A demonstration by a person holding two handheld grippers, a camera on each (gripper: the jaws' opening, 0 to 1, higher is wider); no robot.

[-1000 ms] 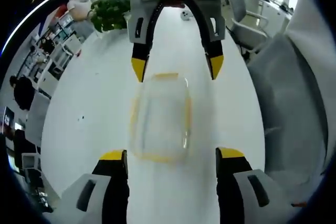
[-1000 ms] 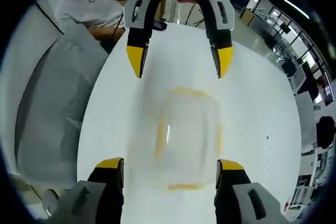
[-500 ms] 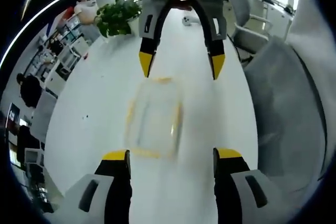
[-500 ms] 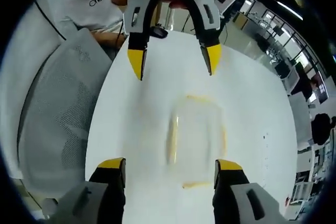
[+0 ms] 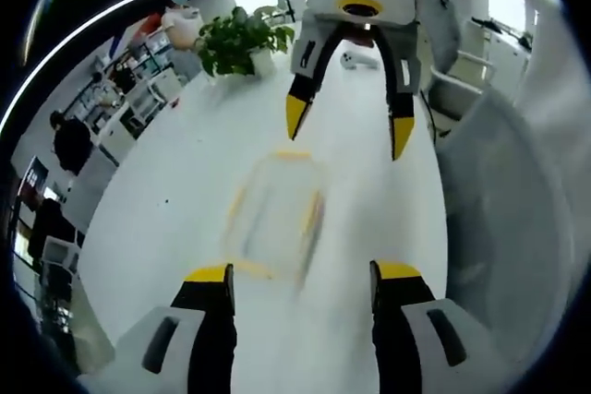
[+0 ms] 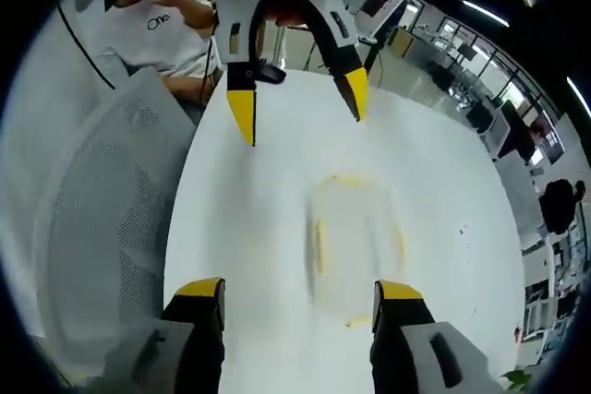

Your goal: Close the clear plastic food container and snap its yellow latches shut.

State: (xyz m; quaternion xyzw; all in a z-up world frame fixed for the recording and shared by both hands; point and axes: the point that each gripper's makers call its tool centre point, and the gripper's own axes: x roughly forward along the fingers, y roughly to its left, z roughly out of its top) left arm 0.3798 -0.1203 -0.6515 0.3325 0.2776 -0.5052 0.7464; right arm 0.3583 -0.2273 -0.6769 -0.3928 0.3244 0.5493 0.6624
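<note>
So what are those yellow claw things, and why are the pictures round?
A person holds a grabbing tool in each hand, and each tool carries a fisheye camera, which makes round pictures. In the left gripper view, the left gripper rises from the bottom, open and holding nothing; the right gripper faces it. The right gripper view looks back the other way. Between them a clear plastic food container with yellow latches sits on a white table. A potted plant stands farther off.
</note>
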